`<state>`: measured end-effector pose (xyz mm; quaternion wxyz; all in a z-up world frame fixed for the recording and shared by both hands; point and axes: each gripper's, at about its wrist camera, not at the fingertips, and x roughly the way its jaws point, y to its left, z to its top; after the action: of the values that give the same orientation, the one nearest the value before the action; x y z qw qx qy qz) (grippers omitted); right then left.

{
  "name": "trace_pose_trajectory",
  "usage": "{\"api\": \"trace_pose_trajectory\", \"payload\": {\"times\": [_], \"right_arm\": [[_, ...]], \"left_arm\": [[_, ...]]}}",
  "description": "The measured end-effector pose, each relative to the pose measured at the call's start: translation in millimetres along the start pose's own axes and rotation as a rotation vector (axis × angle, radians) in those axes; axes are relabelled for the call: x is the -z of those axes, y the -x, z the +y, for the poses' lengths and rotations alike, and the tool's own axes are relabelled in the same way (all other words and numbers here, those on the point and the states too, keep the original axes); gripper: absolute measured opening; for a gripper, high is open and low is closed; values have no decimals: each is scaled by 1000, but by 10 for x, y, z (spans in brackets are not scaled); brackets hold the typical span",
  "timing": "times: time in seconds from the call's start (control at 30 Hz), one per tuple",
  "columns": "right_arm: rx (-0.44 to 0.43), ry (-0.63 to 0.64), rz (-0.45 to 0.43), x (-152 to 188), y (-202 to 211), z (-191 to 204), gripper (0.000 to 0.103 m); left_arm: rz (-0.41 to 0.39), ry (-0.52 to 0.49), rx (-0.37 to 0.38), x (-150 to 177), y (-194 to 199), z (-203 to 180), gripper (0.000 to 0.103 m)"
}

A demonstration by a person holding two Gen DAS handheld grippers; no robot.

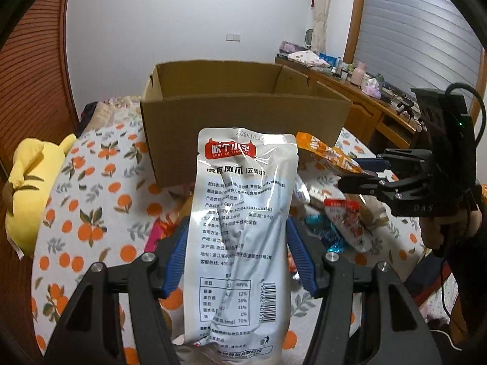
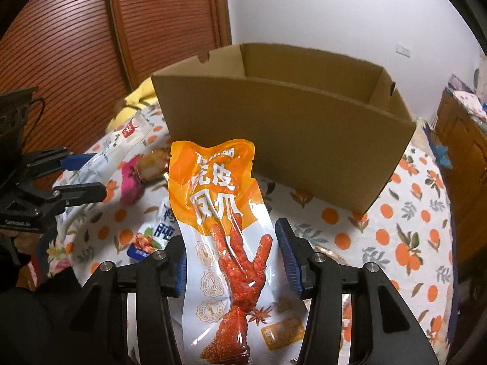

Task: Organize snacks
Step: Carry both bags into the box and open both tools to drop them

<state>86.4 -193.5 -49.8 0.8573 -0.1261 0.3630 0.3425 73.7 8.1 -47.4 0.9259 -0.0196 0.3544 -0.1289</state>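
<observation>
My left gripper is shut on a white snack packet with black print and holds it upright in front of an open cardboard box. My right gripper is shut on an orange-and-white chicken-foot packet, raised before the same box. The right gripper also shows in the left wrist view, gripping the orange packet. The left gripper shows in the right wrist view with its white packet. Several loose snack packets lie on the cloth.
The table is covered with an orange-fruit patterned cloth. A yellow plush toy lies at the left. A wooden dresser with clutter stands at the back right. A brown slatted door is behind the box.
</observation>
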Motion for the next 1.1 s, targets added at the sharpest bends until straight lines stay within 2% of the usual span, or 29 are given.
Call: {"api": "trace_pose_trajectory", "payload": {"times": [0.27, 0.7, 1.1], "right_arm": [[17, -4, -40, -90, 161, -10, 50], [55, -21, -105, -463, 278, -148, 50], [96, -41, -120, -841, 178, -401, 51]], "left_arm": [[-45, -13, -3, -273, 67, 17, 60], [-101, -54, -34, -762, 58, 117, 61], [-75, -48, -38, -1115, -303, 178, 61]]}}
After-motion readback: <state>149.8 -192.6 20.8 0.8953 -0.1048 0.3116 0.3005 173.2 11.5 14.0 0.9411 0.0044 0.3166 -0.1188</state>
